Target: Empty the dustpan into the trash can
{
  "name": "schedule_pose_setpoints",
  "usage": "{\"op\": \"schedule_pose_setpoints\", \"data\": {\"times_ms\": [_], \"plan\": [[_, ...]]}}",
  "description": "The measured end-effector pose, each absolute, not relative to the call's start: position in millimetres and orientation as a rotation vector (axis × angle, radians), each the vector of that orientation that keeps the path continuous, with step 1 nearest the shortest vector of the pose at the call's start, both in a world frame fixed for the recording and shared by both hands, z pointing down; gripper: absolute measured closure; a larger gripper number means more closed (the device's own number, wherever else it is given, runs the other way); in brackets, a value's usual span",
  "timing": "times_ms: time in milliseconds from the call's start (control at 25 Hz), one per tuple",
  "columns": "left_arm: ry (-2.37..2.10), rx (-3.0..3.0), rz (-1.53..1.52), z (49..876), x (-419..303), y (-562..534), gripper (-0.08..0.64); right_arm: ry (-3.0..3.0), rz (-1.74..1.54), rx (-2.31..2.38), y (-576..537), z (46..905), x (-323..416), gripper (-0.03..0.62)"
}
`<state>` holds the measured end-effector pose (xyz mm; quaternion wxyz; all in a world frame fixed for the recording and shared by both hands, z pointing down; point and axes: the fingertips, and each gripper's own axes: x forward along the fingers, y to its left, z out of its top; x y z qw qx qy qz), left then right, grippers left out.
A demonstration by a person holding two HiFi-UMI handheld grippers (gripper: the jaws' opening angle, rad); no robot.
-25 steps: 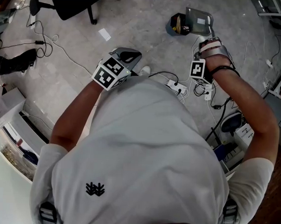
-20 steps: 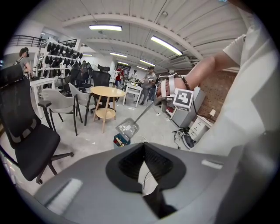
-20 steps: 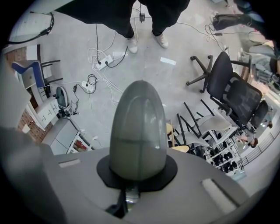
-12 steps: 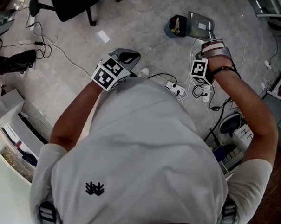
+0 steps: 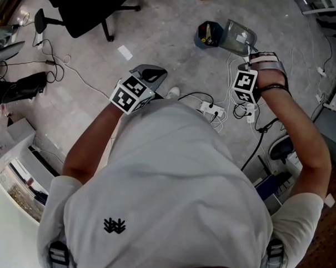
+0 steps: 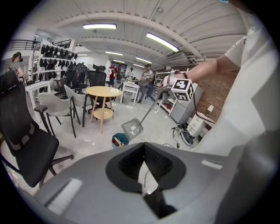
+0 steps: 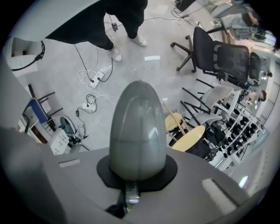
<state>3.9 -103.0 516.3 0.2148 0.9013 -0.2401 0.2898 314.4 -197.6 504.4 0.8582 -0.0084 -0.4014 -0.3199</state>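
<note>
Right tongs [image 5: 253,58] are clamped on the dustpan [image 5: 238,37] handle, holding the pan tilted just above the trash can [image 5: 208,33] so dirt should slide in. My left tongs [image 5: 151,74] are closed, empty, parked aside.

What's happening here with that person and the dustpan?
A person works two hand-held tongs. The right tongs grip the handle of a long-handled grey dustpan, holding it raised right beside a small blue trash can on the floor. The left tongs are shut on nothing, held near the body.
</note>
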Motion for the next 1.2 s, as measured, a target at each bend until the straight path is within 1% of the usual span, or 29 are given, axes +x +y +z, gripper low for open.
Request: {"op": "schedule_pose_setpoints", "data": {"times_ms": [600, 920, 1080, 1200], "plan": [[-0.612, 2.540, 0.859, 509.4, 29.1, -98.5, 0.503, -1.073, -0.253, 0.366, -144.7, 472.1, 400.1, 0.592], [-0.593, 2.552, 0.867, 510.3, 37.6, -91.9, 0.503, -1.194, 0.183, 0.423, -86.6, 511.5, 442.3, 0.593], [-0.582, 2.550, 0.875, 512.4, 39.6, -90.8, 0.503, -1.279, 0.389, 0.489, -59.5, 528.2, 445.3, 0.593], [-0.577, 2.549, 0.880, 512.3, 43.0, -91.0, 0.503, -1.351, 0.476, 0.575, -51.7, 530.6, 442.9, 0.592]]}}
